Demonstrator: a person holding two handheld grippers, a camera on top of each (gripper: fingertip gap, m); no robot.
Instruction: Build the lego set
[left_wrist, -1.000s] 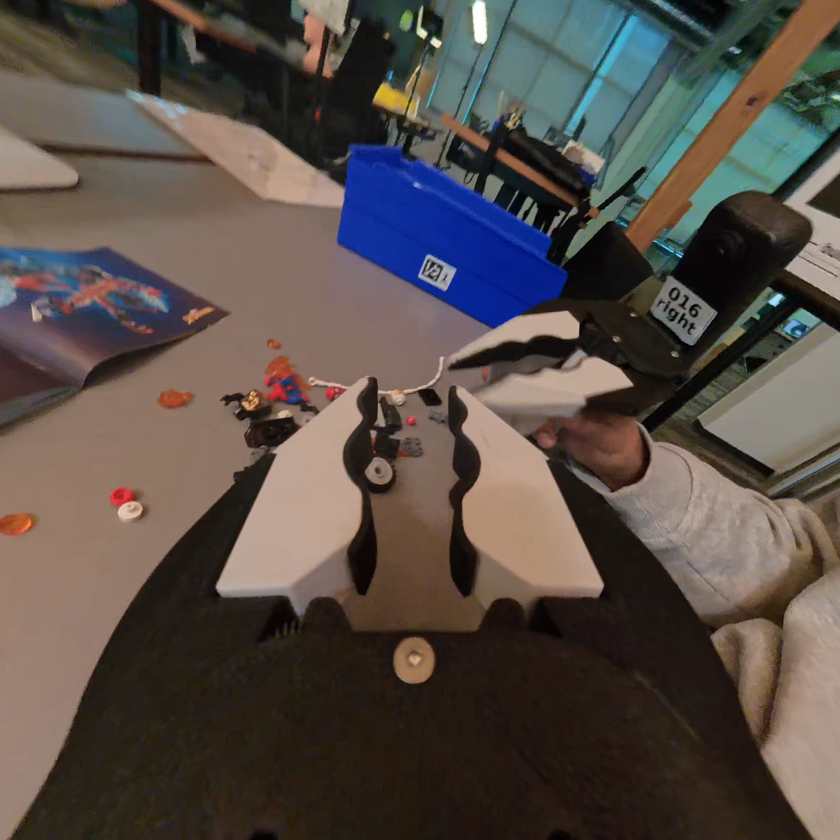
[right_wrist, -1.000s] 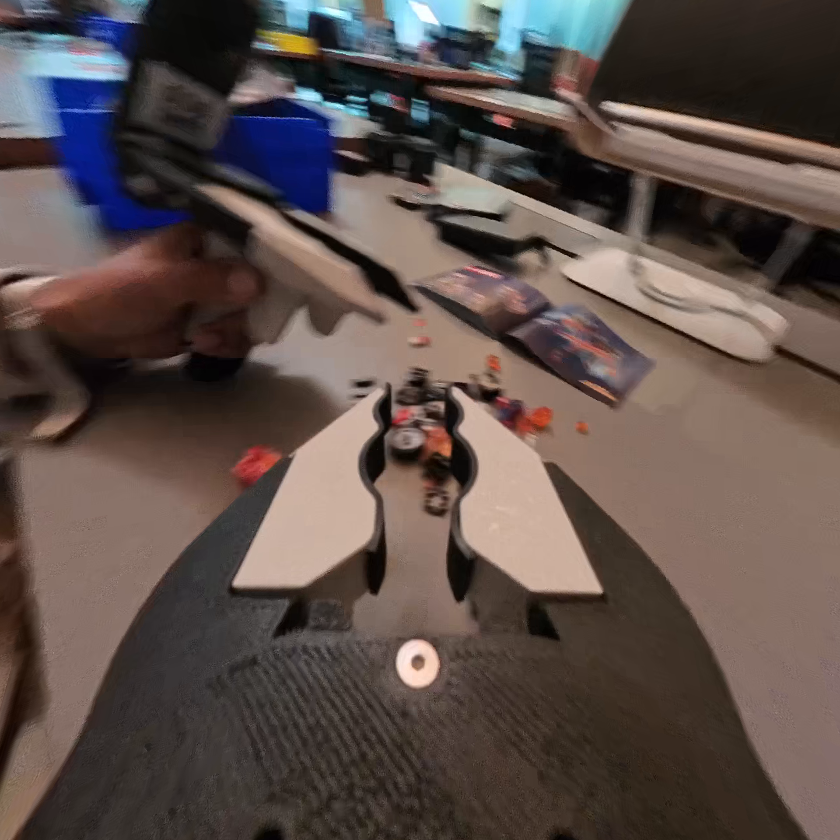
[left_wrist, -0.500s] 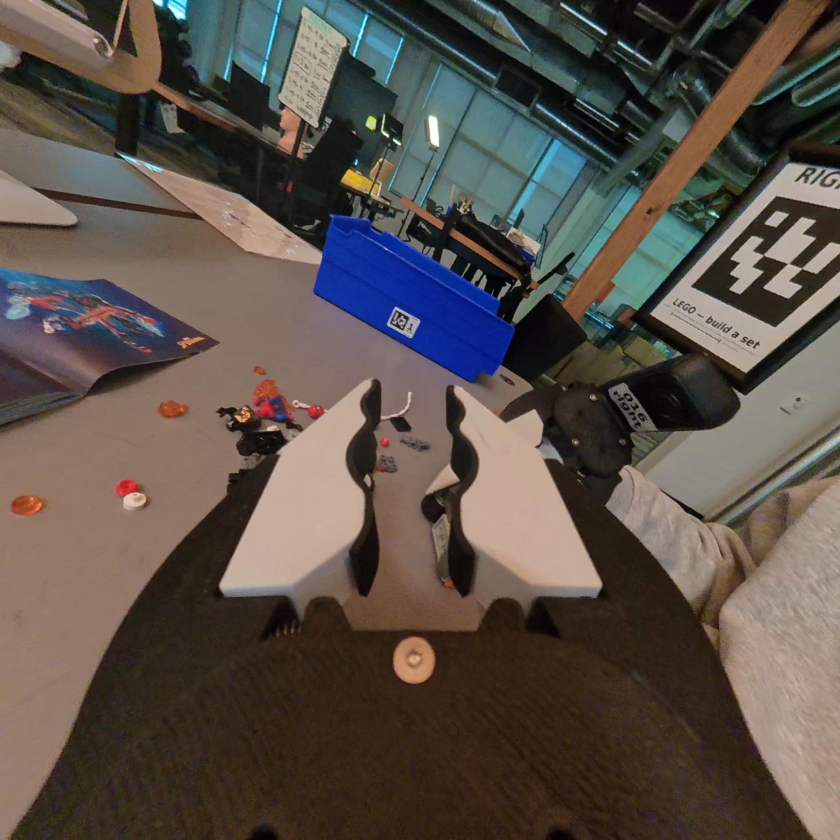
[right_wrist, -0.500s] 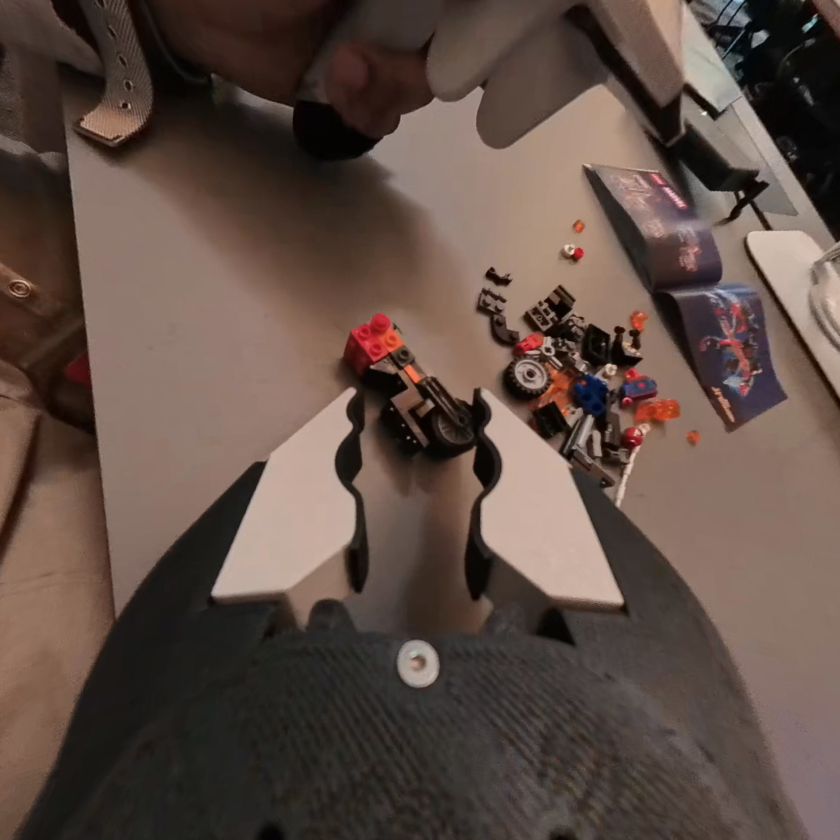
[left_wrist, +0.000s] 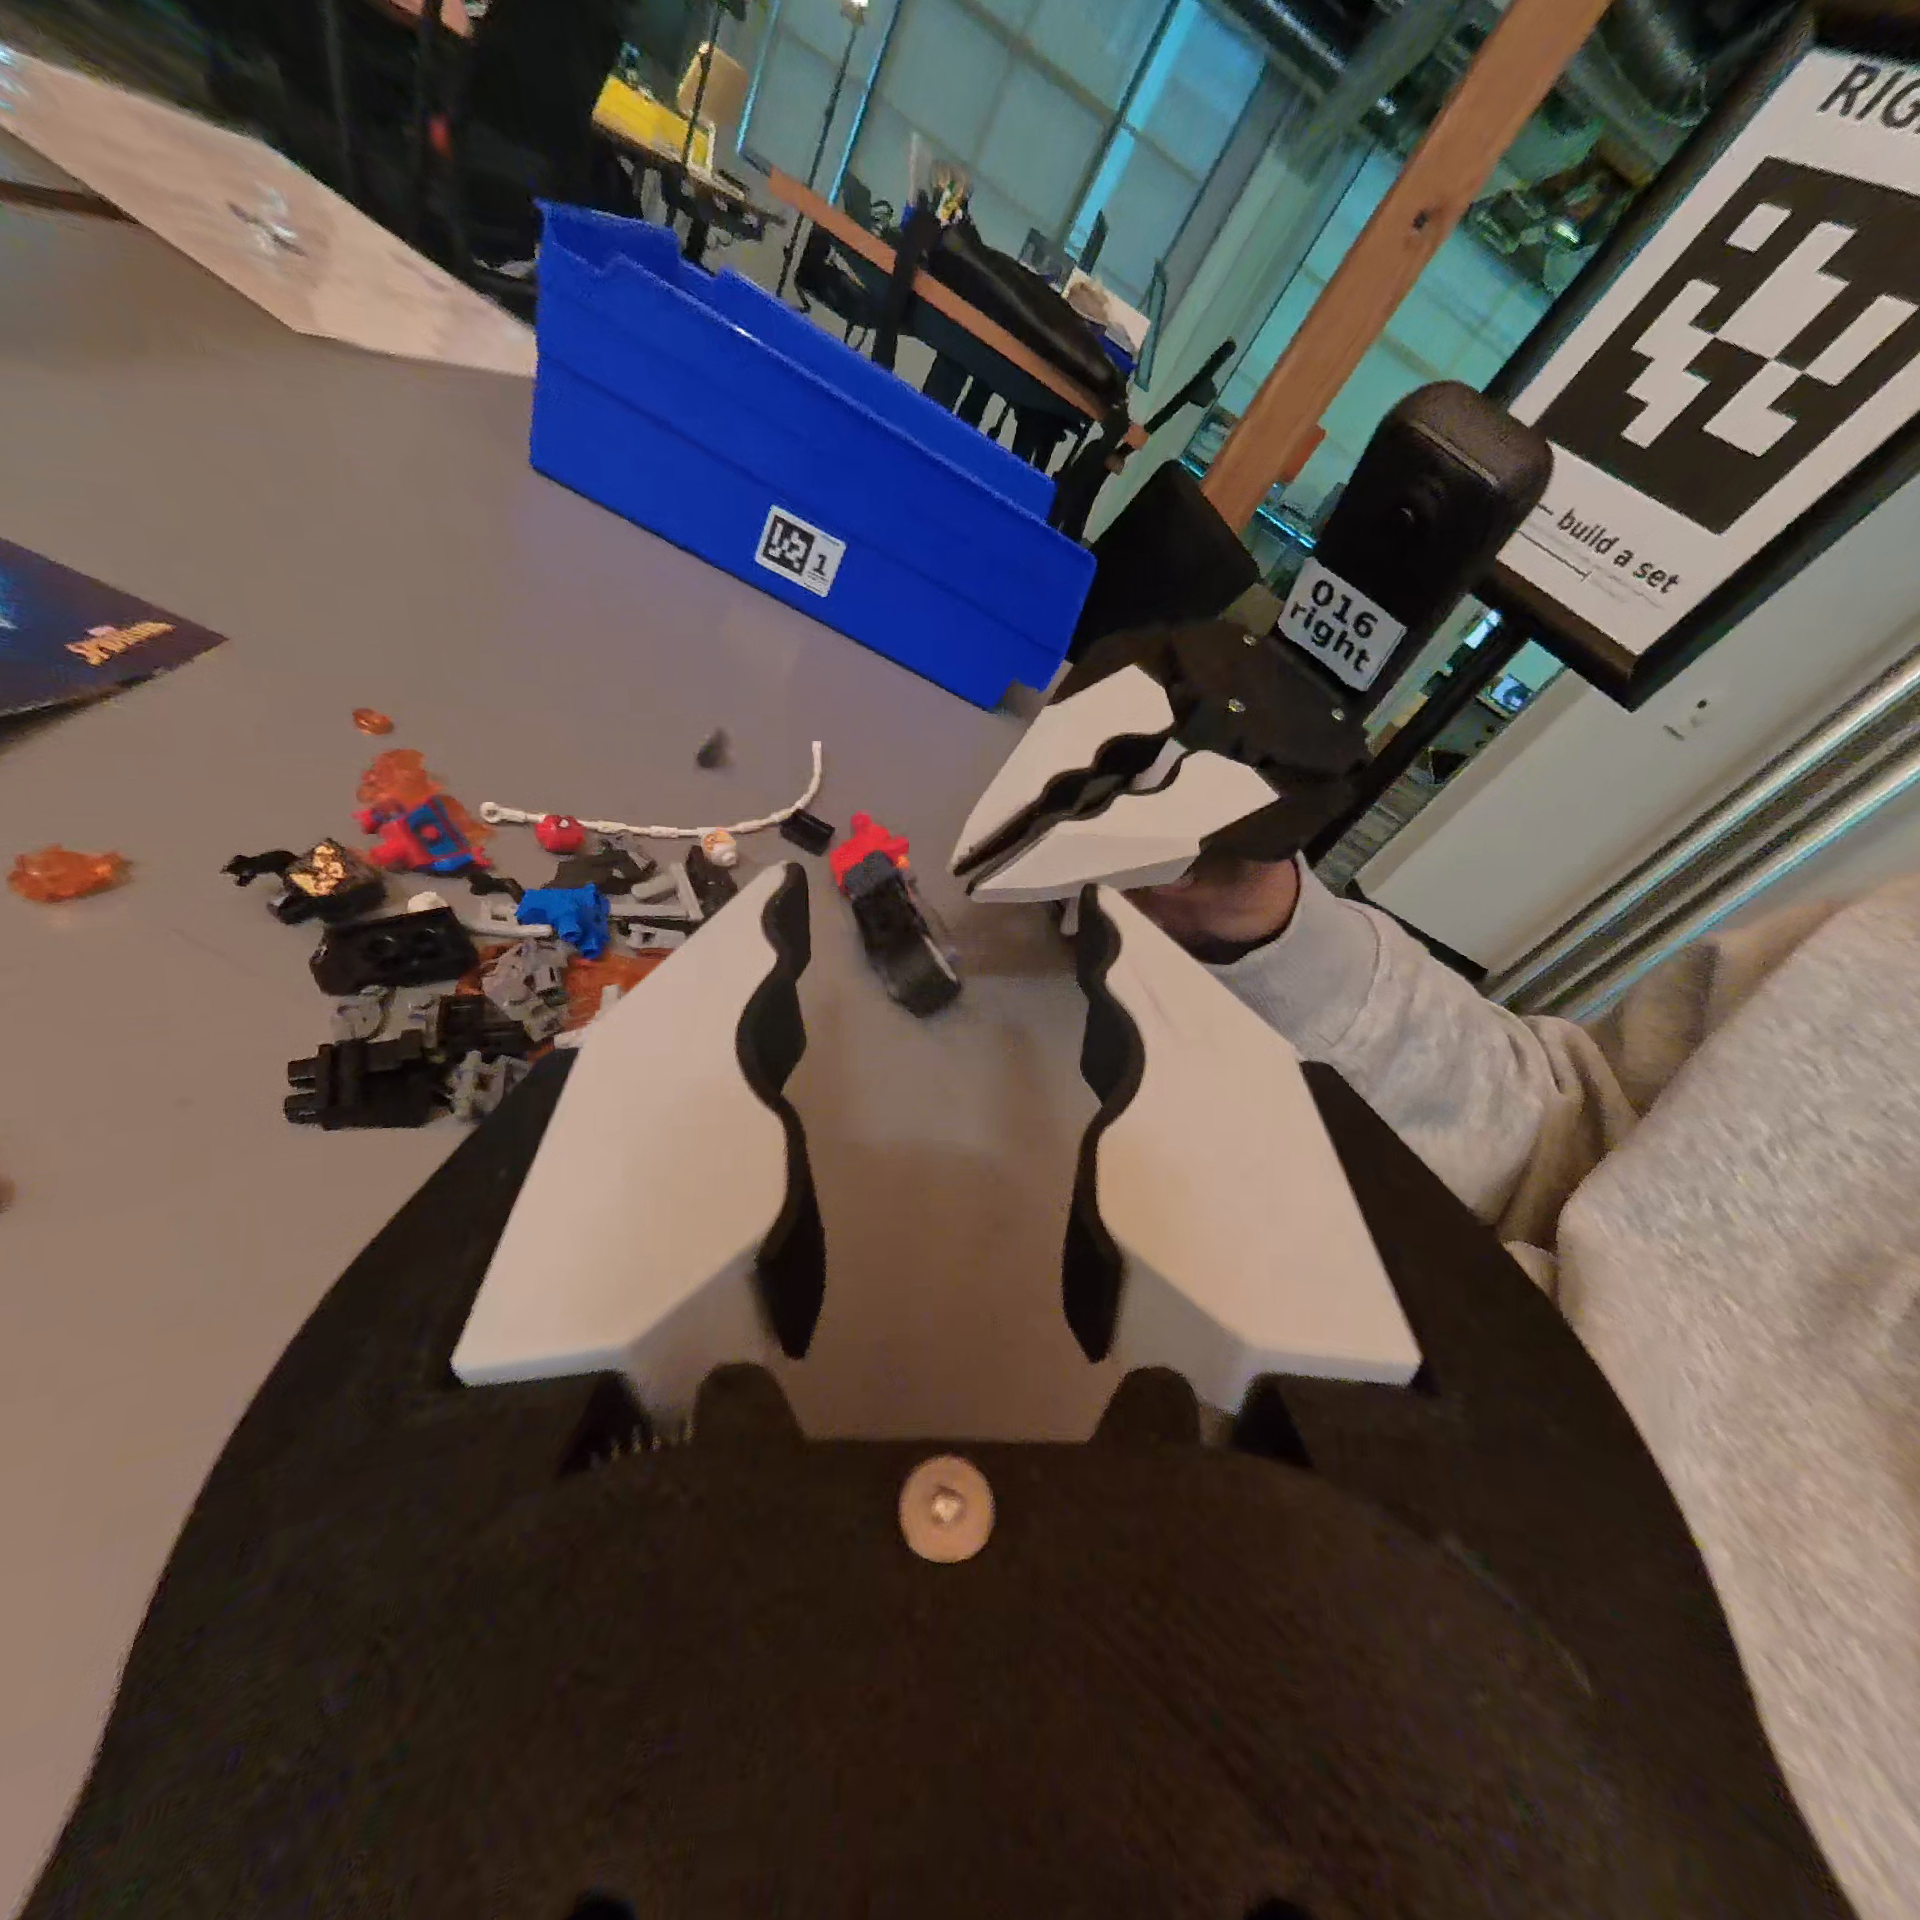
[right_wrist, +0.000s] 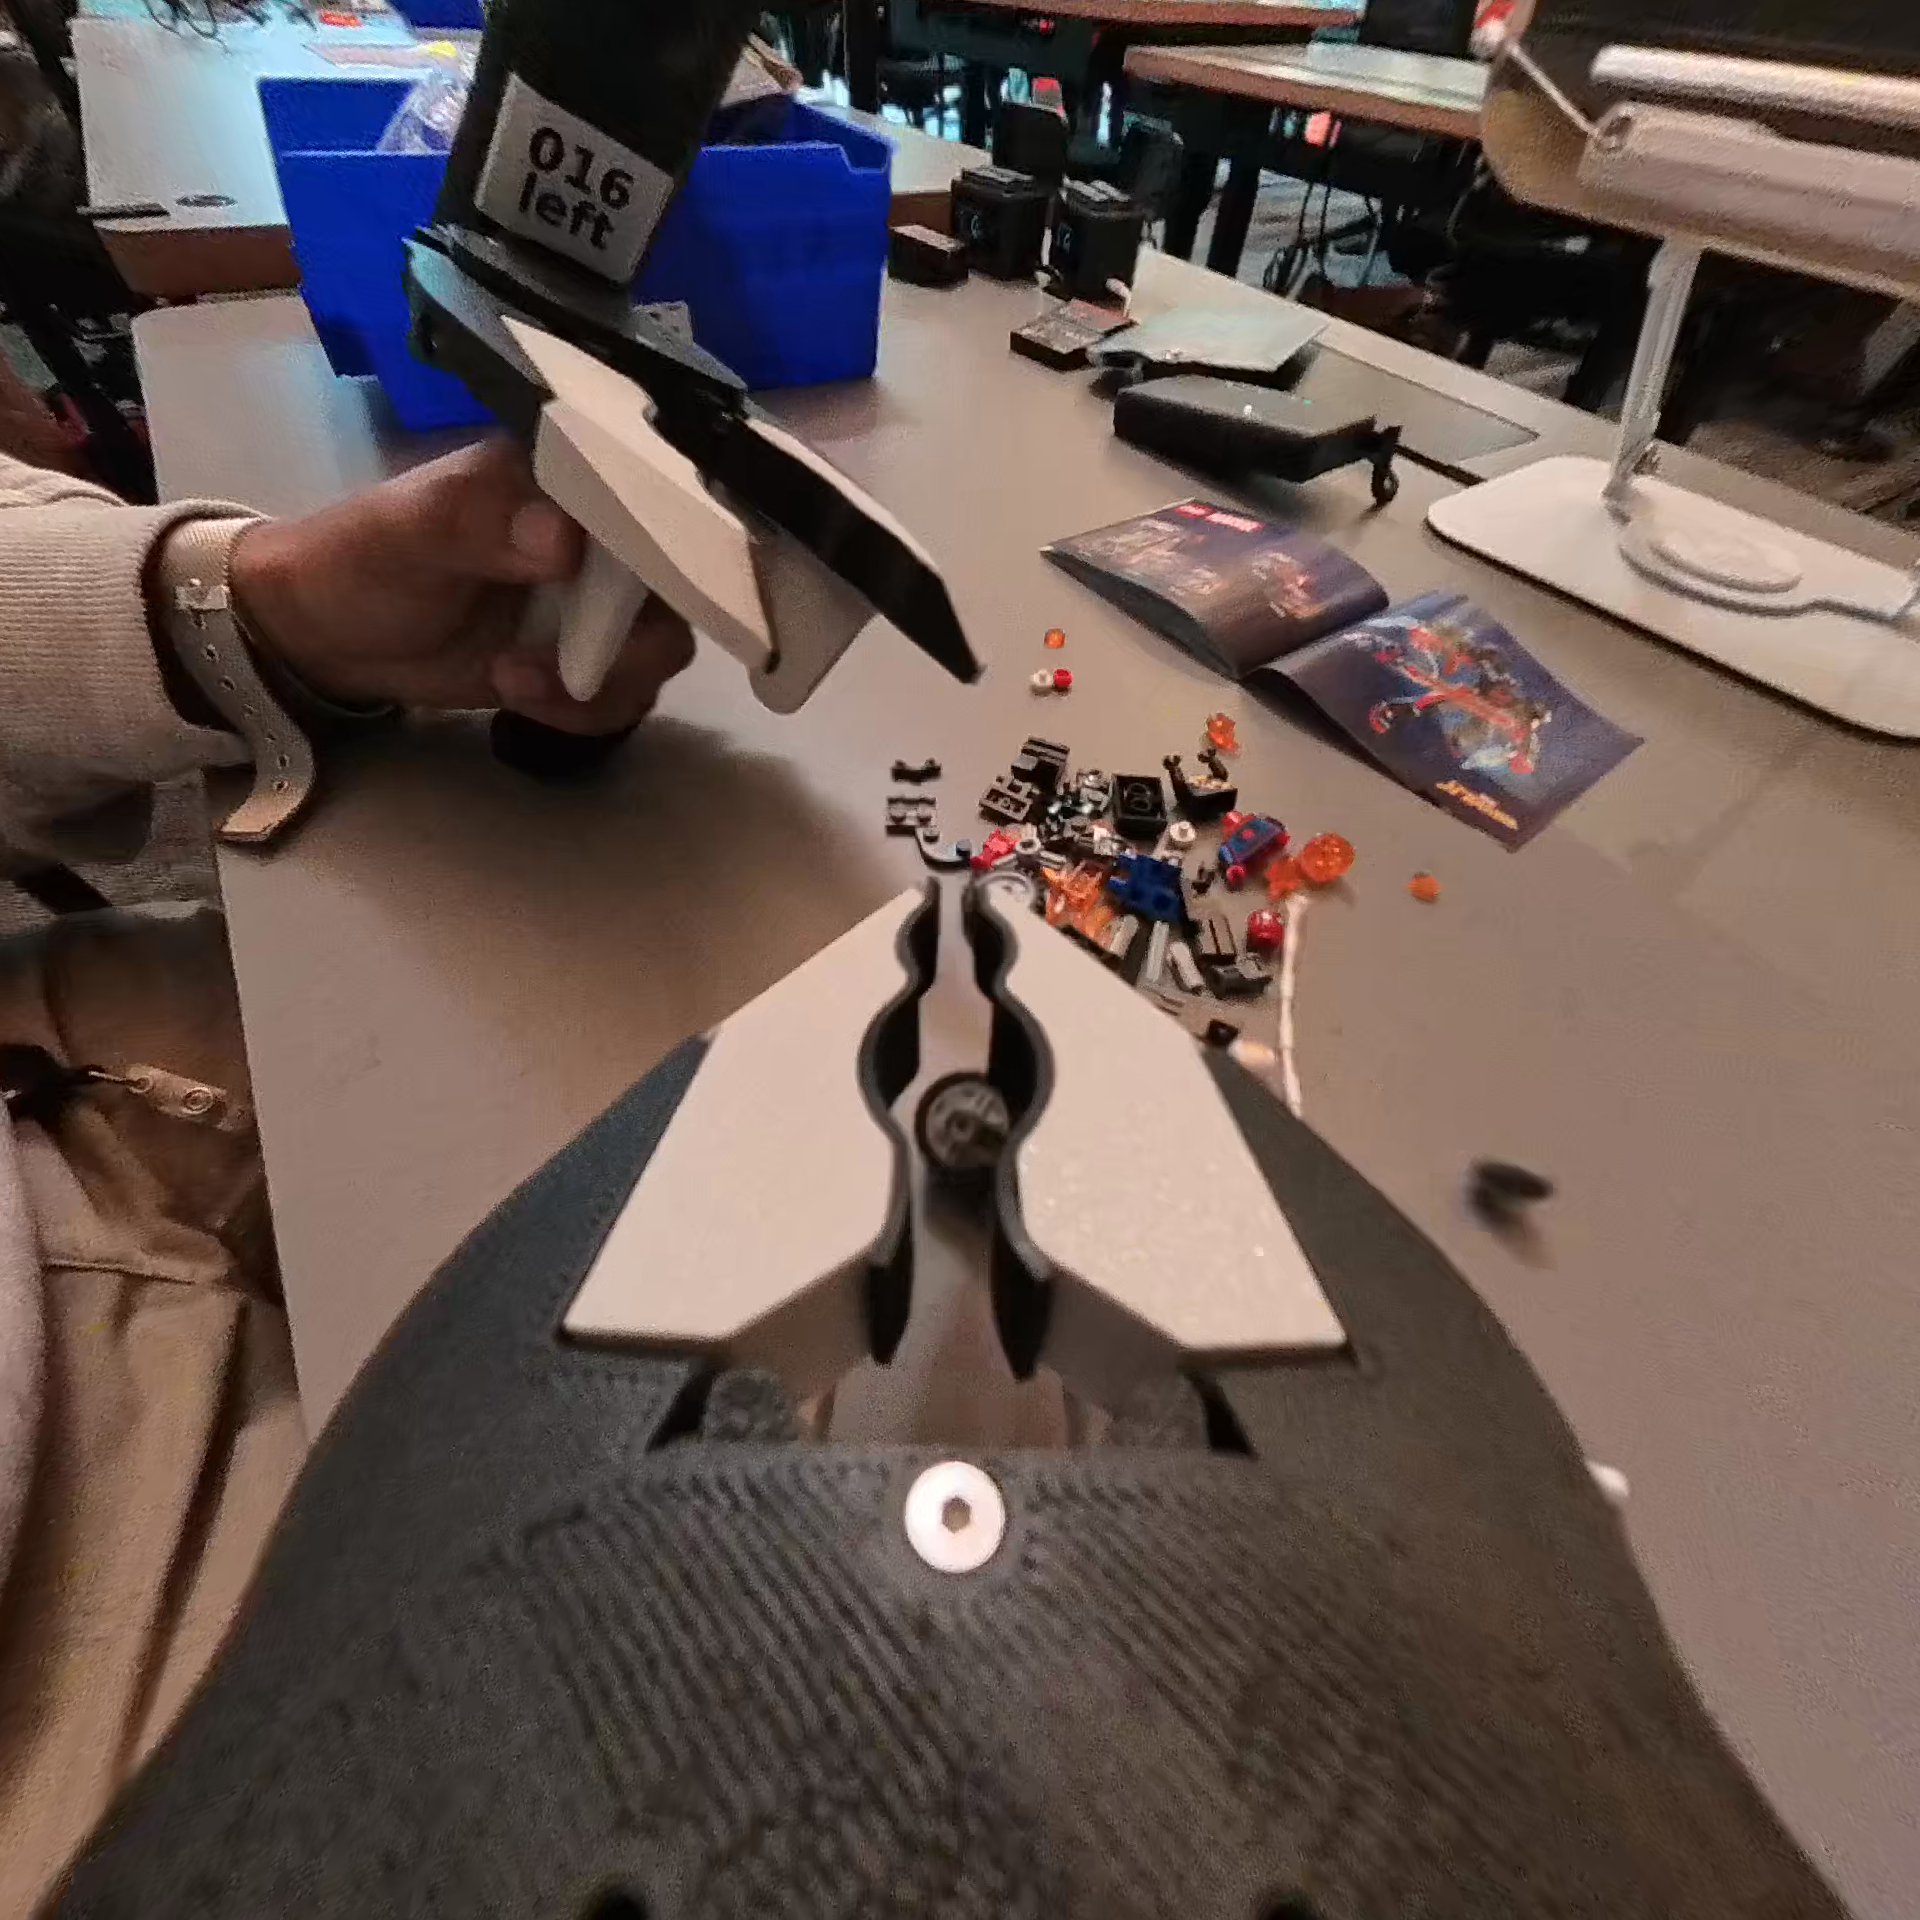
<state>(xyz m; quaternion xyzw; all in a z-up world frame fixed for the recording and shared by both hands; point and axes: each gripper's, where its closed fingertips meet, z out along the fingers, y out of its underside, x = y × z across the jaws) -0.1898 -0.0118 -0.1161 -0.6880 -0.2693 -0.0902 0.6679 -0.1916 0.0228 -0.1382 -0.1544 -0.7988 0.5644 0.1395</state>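
Observation:
My left gripper (left_wrist: 935, 888) is open and empty, low over the grey table (left_wrist: 312, 520). A small brick motorcycle (left_wrist: 894, 930), red on top with a black wheel, lies blurred just ahead between its fingertips. My right gripper (right_wrist: 951, 899) has its jaws almost shut. A blurred black wheel (right_wrist: 961, 1127) shows in the gap between its pads; I cannot tell if it is gripped. In the left wrist view the right gripper (left_wrist: 966, 868) hovers beside the motorcycle. A pile of loose bricks (right_wrist: 1132, 831) lies ahead, also seen in the left wrist view (left_wrist: 499, 935).
A blue bin (left_wrist: 727, 436) stands at the back of the table. An open booklet (right_wrist: 1403, 665) lies right of the pile. A white stand base (right_wrist: 1662, 582) and black devices (right_wrist: 1247, 426) sit beyond. A small black piece (right_wrist: 1507, 1190) shows blurred. About 5 centimetres separates my left fingertips from my right.
My right gripper went from open over the motorcycle to nearly shut and drew back. My left jaws opened wider and now frame the motorcycle. A small black piece is in motion.

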